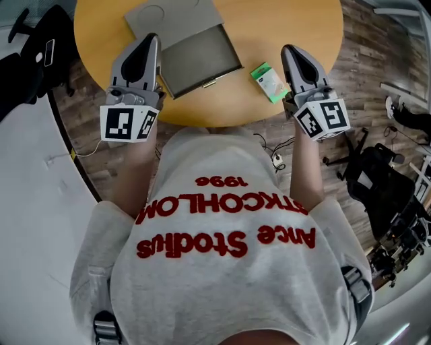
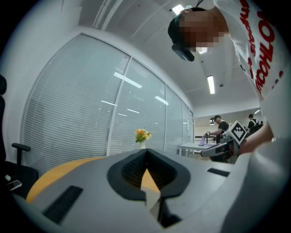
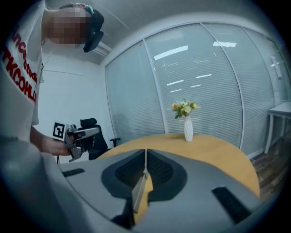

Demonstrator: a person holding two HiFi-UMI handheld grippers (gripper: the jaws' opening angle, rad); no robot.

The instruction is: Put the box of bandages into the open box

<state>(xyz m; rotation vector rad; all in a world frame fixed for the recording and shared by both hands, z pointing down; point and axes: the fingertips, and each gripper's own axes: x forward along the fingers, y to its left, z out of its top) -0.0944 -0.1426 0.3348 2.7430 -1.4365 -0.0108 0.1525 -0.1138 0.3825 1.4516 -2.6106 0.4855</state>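
Across the top of the head view runs a round, yellow-topped bench (image 1: 296,27), with wood-plank floor (image 1: 367,60) beyond its right edge. Below it, a person's grey sweatshirt (image 1: 222,283) with red lettering fills the lower half of the view.

An open box (image 1: 202,62), grey and shallow, lies on the bench left of centre. Its lid (image 1: 172,17) is folded back flat on the far side, and the tray holds nothing.

The left hand-held gripper (image 1: 151,40) hangs over the bench's near-left edge, its tip just beside the open box's left wall and its marker cube (image 1: 128,122) toward the person. Its own view shows the jaws pressed together at the tips with nothing between them. The right hand-held gripper (image 1: 291,50) hangs over the near-right edge, and its marker cube (image 1: 324,118) is also toward the person. Its jaws are pressed together as well, pinching nothing.

A box of bandages (image 1: 269,82), green and white, lies flat on the bench between the open box and the right hand-held gripper. It sits just beside that gripper, apart from both it and the open box.

A white vase of flowers (image 3: 188,129) stands on the far part of the bench.
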